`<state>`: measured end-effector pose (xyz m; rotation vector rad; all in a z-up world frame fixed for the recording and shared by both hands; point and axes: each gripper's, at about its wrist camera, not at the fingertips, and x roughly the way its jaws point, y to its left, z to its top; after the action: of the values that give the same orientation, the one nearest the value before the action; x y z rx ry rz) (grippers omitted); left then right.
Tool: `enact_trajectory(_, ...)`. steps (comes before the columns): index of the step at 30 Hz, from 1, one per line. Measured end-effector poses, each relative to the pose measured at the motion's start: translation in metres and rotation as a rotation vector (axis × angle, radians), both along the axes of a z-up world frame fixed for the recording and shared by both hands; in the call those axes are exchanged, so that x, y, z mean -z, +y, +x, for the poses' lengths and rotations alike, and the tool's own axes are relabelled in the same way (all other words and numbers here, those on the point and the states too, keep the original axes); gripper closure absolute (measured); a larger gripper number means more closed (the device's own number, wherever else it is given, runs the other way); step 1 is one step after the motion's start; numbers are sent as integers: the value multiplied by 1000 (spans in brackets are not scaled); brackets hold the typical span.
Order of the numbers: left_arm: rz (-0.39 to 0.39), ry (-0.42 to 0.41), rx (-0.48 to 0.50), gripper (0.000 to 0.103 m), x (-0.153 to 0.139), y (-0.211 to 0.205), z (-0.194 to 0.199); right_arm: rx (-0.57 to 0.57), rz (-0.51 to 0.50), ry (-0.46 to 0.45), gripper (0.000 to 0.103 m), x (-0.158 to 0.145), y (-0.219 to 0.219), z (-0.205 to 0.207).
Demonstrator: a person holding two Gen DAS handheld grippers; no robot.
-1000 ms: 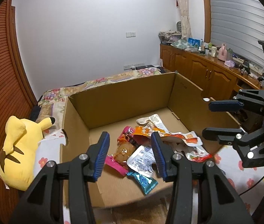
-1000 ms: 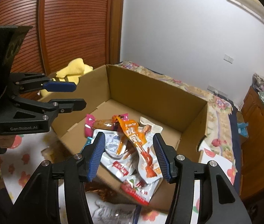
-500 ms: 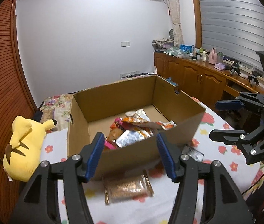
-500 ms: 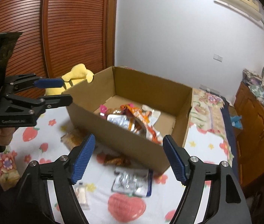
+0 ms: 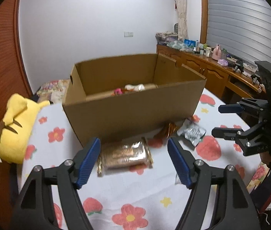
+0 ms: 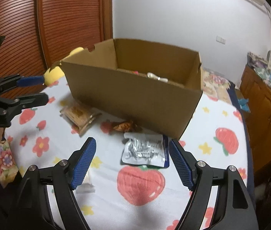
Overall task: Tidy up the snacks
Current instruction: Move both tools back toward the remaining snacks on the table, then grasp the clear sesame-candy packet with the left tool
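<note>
An open cardboard box (image 5: 133, 113) (image 6: 135, 95) stands on a bed with a strawberry-and-flower sheet; several snack packets lie inside, mostly hidden by its wall. In front of the box lie a brown biscuit packet (image 5: 124, 156) (image 6: 78, 114), a small orange-brown packet (image 5: 168, 129) (image 6: 124, 126) and a silver pouch (image 5: 192, 133) (image 6: 145, 149). My left gripper (image 5: 134, 160) is open and empty, low over the biscuit packet. My right gripper (image 6: 132, 162) is open and empty, low over the silver pouch. Each gripper shows in the other's view, the right one (image 5: 229, 120) and the left one (image 6: 30, 89).
A yellow plush toy (image 5: 14, 126) lies left of the box by a wooden slatted wall (image 6: 58, 28). A wooden counter (image 5: 212, 72) with bottles and clutter runs along the right. A small pale packet (image 6: 86, 180) lies by my right gripper's left finger.
Both grippers have pulled back out of the box and dropped low in front of it, and their jaws have opened wider. The loose packets on the sheet have come into view.
</note>
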<state>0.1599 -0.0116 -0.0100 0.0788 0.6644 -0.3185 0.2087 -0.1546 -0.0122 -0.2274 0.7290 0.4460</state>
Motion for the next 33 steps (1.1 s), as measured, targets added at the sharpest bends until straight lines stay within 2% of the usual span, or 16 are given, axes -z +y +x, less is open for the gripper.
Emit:
enact_trajectory(9,12,50,-35,30,25,5,11,71,5,72,23,35,-10,41)
enact_trajectory(20,-18,92,-67,30,44,9,35,91,64,171,23,55,-13,64)
enact_trajectory(24,-36,107,-74,29,48,9,47,103,15,174,19,64,-8,68)
enact_trajectory(33,-11,135,-96,29,62,6,68,106,-43,145,14,71,-7,61)
